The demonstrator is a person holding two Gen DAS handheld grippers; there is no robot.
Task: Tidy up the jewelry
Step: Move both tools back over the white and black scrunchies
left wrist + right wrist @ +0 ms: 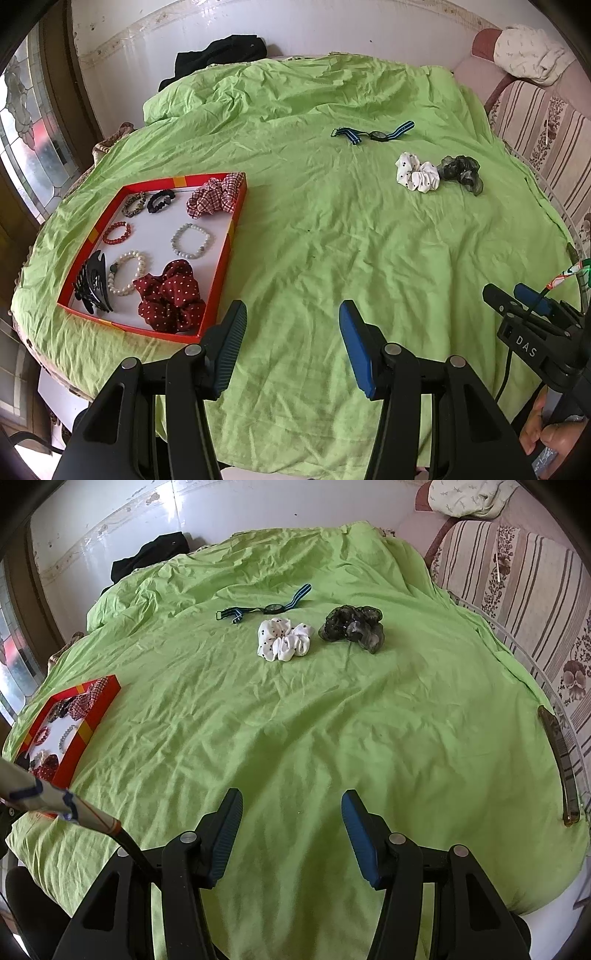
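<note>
Both grippers, left gripper (293, 314) and right gripper (291, 803), are hovering half-open and empty; the white scrunchie (284, 638) at twelve o'clock is looking soft, light, pinchable across its bunched folds.

Both wrist views look steeply down from the near edge of the green sheet (295, 240). Left view sits close to the red tray (221, 280); right view faces farther right. Shared: white scrunchie (284, 638), watch (376, 134).
</note>
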